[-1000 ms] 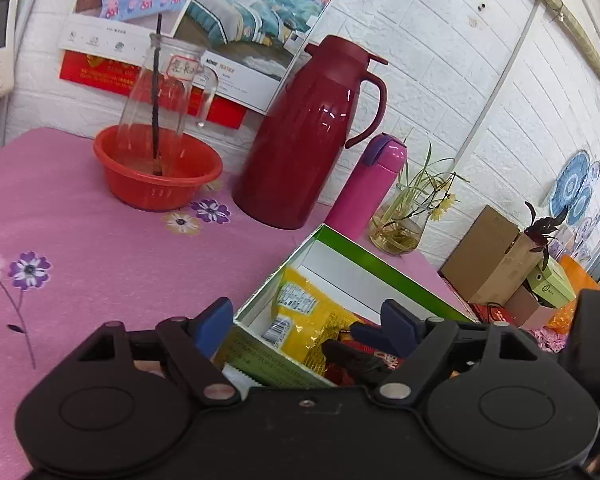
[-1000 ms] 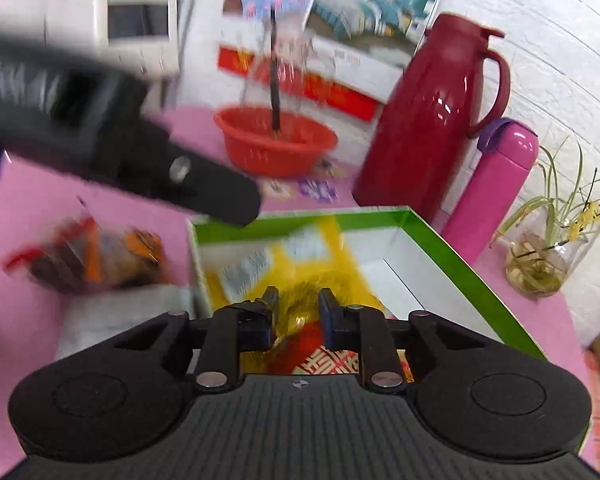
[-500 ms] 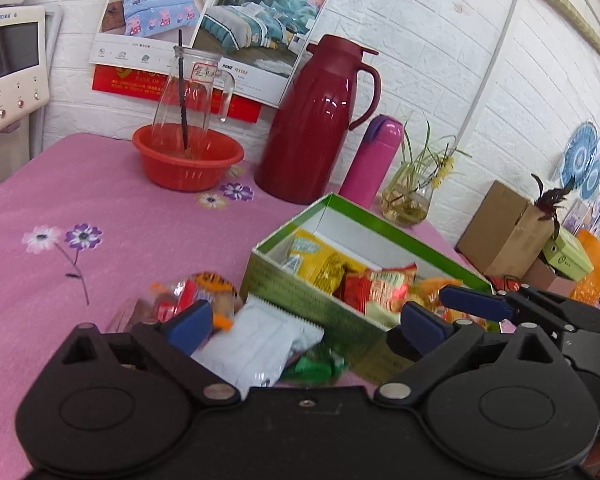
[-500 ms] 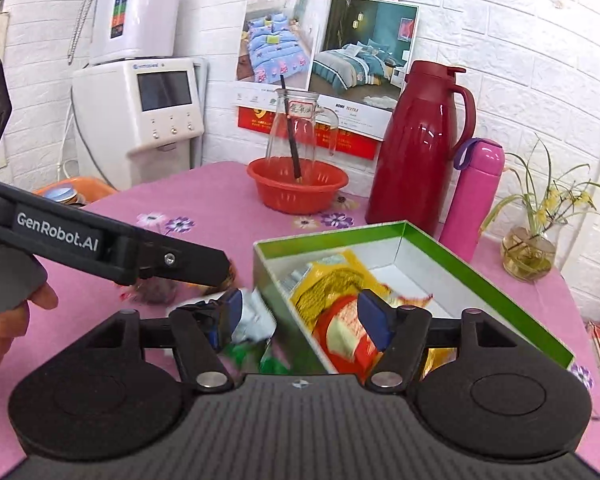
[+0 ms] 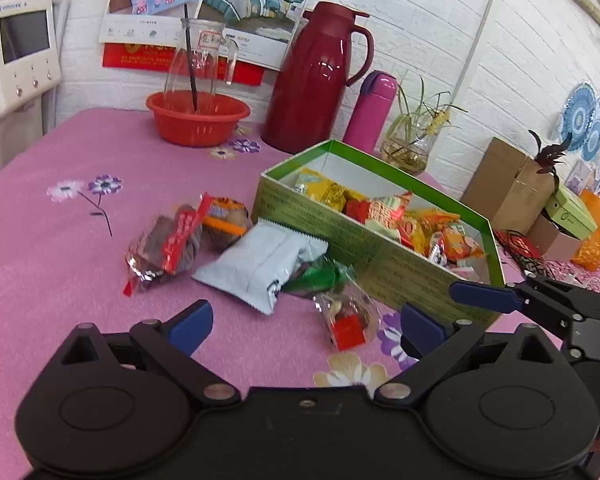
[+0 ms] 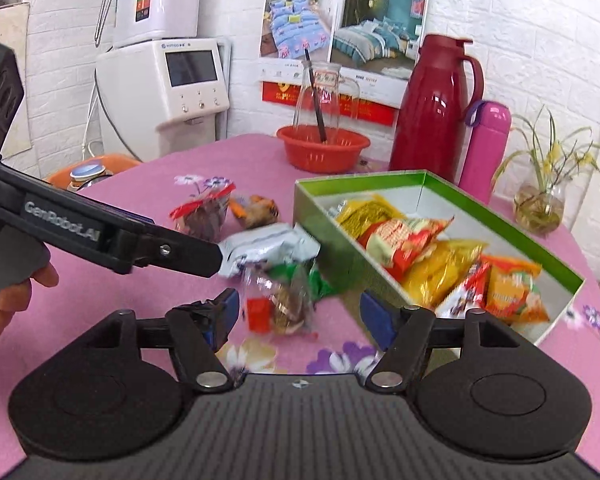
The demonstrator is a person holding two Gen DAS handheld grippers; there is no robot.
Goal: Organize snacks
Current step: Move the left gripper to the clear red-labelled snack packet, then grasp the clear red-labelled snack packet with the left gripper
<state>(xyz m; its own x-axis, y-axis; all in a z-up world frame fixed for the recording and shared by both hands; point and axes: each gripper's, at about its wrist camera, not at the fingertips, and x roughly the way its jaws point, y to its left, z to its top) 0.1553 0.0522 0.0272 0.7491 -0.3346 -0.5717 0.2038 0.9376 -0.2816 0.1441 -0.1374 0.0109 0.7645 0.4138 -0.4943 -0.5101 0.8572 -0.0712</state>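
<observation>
Both tongs, left (image 5: 306, 326) & right (image 6: 296, 316), spread apart, empty, low over desk (image 5: 60, 240); clear-wrapped snack (image 6: 278, 304) just ahead, green box (image 6: 332, 240) beside.

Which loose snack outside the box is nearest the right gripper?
The clear packet with the red label, lying between the open fingers of the right gripper. The silver-white pack, green wrapper and two dark packets sit farther back.
</observation>
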